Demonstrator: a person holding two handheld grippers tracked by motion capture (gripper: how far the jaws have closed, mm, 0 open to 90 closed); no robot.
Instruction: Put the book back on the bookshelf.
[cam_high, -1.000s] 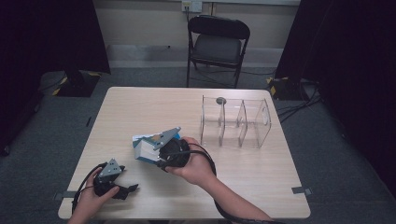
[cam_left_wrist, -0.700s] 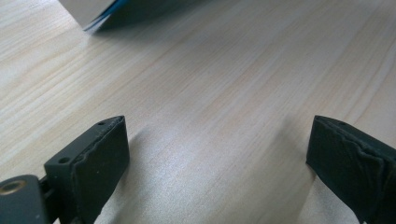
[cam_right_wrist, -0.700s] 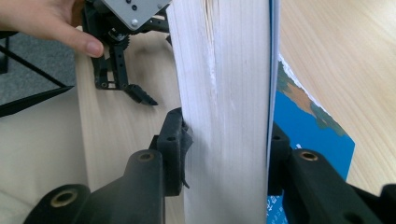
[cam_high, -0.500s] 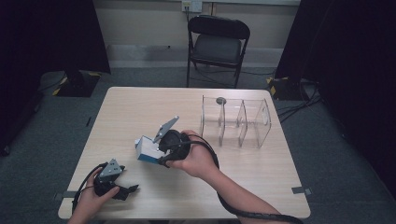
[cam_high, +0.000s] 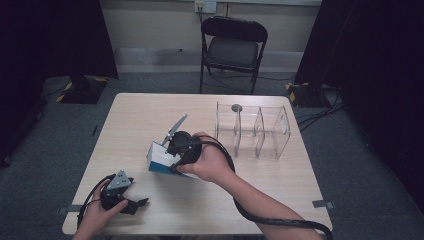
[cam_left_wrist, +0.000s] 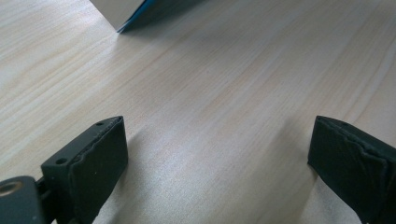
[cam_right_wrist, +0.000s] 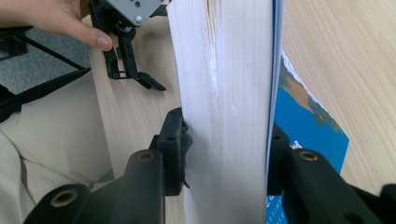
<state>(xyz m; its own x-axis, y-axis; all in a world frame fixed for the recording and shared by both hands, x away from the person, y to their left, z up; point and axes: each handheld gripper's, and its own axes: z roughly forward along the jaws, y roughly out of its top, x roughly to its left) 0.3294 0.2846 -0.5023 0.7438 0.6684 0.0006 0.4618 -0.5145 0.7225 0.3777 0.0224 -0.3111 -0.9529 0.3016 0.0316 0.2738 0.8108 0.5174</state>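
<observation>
My right gripper (cam_high: 169, 154) is shut on a thick book (cam_high: 158, 160) with a blue cover and white page edges, near the middle of the table (cam_high: 150, 112). In the right gripper view the book (cam_right_wrist: 224, 93) stands on edge between the two jaws, which press on its covers. My left gripper (cam_high: 136, 204) rests low on the table at the front left, held by a hand. Its jaws stand wide apart with bare wood between them (cam_left_wrist: 215, 154). The book's corner (cam_left_wrist: 140, 7) lies a little ahead of it.
A clear plastic organiser (cam_high: 252, 131) with several upright compartments stands at the table's right, with a small grey round piece (cam_high: 236, 107) on its top edge. A black folding chair (cam_high: 232, 47) sits behind the far edge. Cables trail from both grippers.
My right gripper has rolled with the book, tipping it from nearly flat up onto its edge. The left gripper has stayed put.
</observation>
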